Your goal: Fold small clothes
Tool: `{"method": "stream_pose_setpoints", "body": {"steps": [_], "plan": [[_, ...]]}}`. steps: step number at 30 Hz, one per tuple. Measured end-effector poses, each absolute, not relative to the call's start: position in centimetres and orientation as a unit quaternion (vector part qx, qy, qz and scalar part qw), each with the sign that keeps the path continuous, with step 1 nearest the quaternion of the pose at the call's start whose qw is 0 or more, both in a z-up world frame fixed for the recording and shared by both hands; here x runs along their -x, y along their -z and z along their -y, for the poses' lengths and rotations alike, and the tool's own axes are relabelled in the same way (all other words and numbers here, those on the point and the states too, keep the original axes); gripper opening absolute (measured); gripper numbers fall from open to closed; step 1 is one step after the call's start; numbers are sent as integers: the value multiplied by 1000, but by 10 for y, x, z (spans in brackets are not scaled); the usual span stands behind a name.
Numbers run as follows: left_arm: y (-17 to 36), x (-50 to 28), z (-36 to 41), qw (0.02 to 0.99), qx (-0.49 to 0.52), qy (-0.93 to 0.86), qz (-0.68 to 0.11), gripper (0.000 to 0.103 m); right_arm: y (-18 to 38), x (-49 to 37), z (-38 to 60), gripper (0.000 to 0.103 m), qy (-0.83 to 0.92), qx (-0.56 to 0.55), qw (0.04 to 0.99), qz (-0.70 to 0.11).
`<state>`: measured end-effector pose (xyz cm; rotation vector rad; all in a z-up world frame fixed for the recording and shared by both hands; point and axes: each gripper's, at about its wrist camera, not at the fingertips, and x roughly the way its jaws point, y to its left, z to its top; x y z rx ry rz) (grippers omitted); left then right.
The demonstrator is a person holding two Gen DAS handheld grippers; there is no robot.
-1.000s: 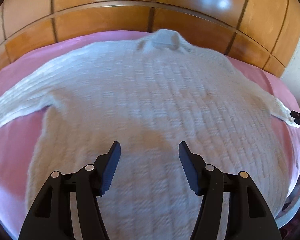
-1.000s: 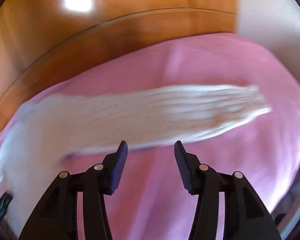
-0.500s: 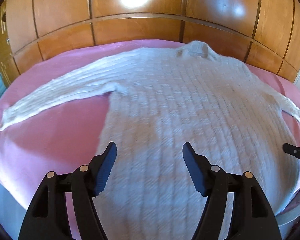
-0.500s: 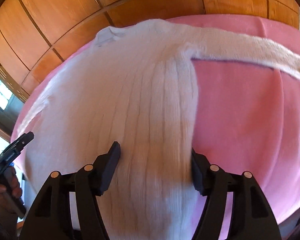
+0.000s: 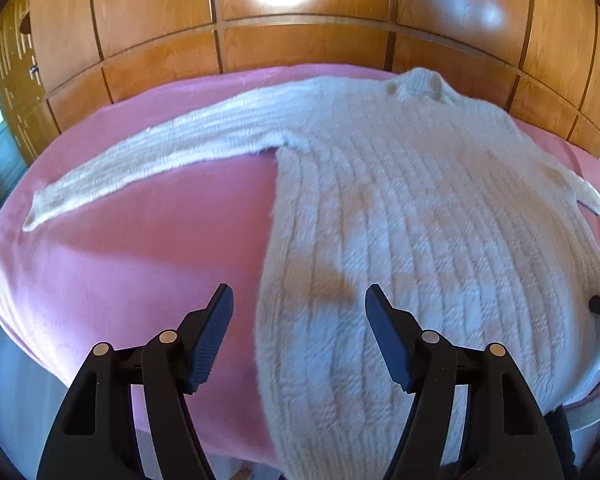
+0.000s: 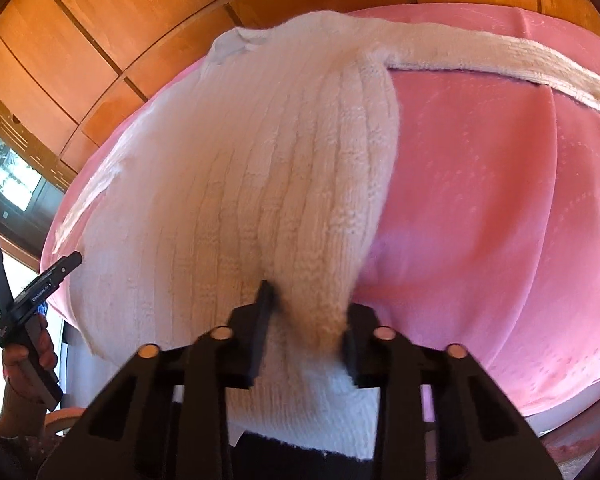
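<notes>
A white knitted sweater (image 5: 412, 216) lies flat on a pink bedspread (image 5: 140, 248), neck toward the wooden wall, both sleeves spread out. My left gripper (image 5: 298, 312) is open and empty, hovering over the sweater's lower left edge near the hem. In the right wrist view the sweater (image 6: 260, 168) fills the middle. My right gripper (image 6: 306, 312) is closed on a bunched fold of the sweater's lower right edge near the hem. The left gripper (image 6: 32, 292) shows at the far left there, in a hand.
A wood-panelled wall (image 5: 300, 32) runs behind the bed. The bed's front edge (image 5: 28, 360) drops off close below my left gripper. Bare pink bedspread (image 6: 492, 208) lies to the right of the sweater. A window (image 6: 8, 172) is at the left.
My right gripper has swung from the right sleeve to the sweater's lower right edge and shut on it. My left gripper has shifted left along the hem, staying open.
</notes>
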<state>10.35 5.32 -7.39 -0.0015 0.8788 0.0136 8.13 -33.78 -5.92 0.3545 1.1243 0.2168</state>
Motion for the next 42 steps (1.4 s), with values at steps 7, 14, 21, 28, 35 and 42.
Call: {"method": "stream_pose_setpoints", "body": {"steps": [7, 14, 21, 28, 35, 42], "plan": [[86, -97, -54, 897, -2, 11, -442, 11, 40, -77, 330, 10, -111, -142, 837, -517], [90, -93, -55, 893, -17, 10, -450, 15, 68, -65, 342, 12, -98, -142, 823, -542], [61, -110, -48, 909, 16, 9, -416, 51, 52, -76, 410, 48, -43, -207, 840, -500], [57, -144, 18, 908, -13, 75, -412, 51, 60, -96, 573, 64, 179, -358, 823, -402], [76, -162, 68, 894, -47, 108, -432, 51, 76, -146, 656, 59, 255, -407, 790, -380], [88, -172, 62, 889, -35, 106, -444, 67, 81, -202, 672, 17, 302, -305, 792, -435]]}}
